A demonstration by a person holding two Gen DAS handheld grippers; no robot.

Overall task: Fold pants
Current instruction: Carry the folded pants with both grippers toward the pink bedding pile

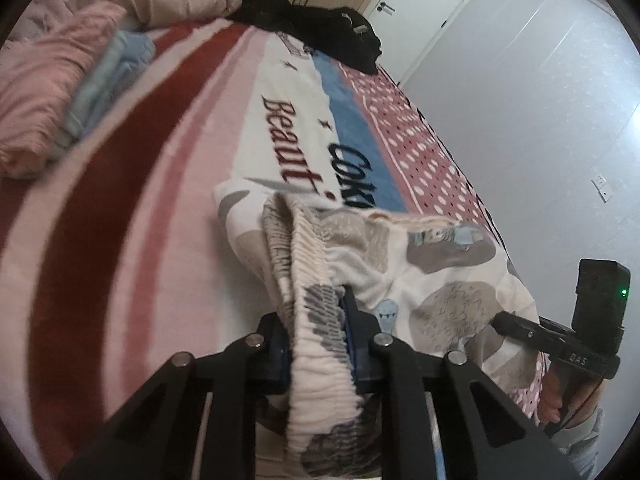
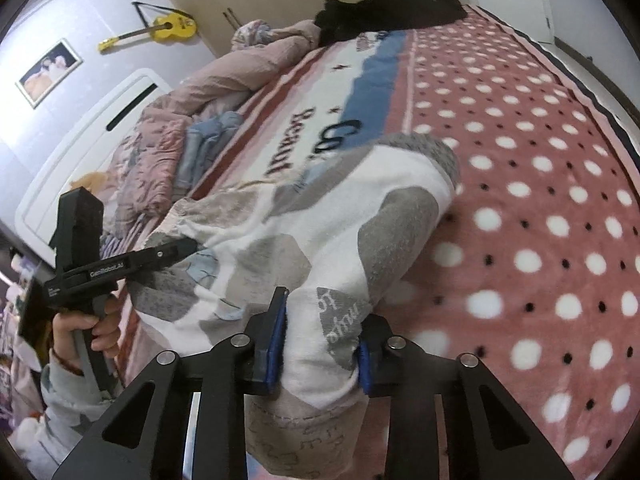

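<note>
A spotted blanket (image 2: 540, 208) covers the bed. Both grippers, left (image 1: 320, 340) and right (image 2: 320, 344), at 6 o'clock, pinch the pants (image 2: 340, 220) tight.

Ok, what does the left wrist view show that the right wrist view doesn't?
Only the left wrist view: the pants' gathered elastic waistband clamped in the left tool, a white door, and a wall socket.

Only the right wrist view: a pant-leg end clamped in the right tool, a yellow guitar, a framed picture and a white headboard.

Both: the patterned pants lifted over the striped and dotted blanket, a black garment pile, folded blue clothes, pink bedding, and the other tool.
</note>
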